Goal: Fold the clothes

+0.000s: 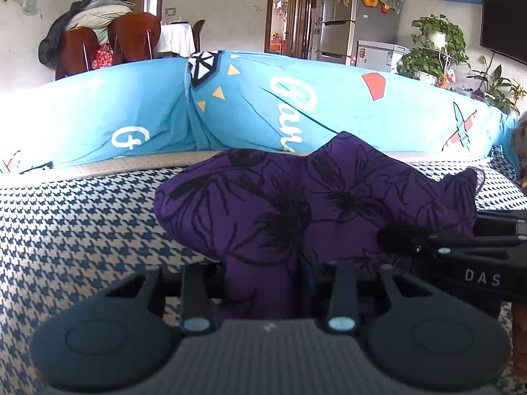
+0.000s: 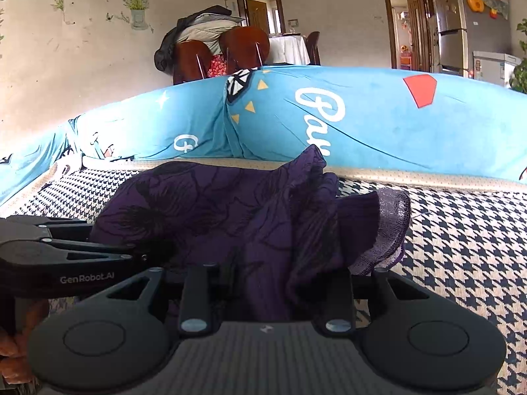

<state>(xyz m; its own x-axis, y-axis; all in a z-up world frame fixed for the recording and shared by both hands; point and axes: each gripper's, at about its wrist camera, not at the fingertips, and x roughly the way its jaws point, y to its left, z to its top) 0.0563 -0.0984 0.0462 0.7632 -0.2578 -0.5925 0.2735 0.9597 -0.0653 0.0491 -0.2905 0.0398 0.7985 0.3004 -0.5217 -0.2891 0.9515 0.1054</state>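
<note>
On houndstooth sofa seat [image 1: 82, 230], in front of blue backrest cover [image 1: 329, 112]: purple floral garment [image 1: 296, 204] bunched, long axis crosswise. Your left hand-held gripper [image 1: 266, 283] pinches its near edge; right hand-held gripper [image 2: 263, 283] pinches same edge just beside. Both equally near.
</note>
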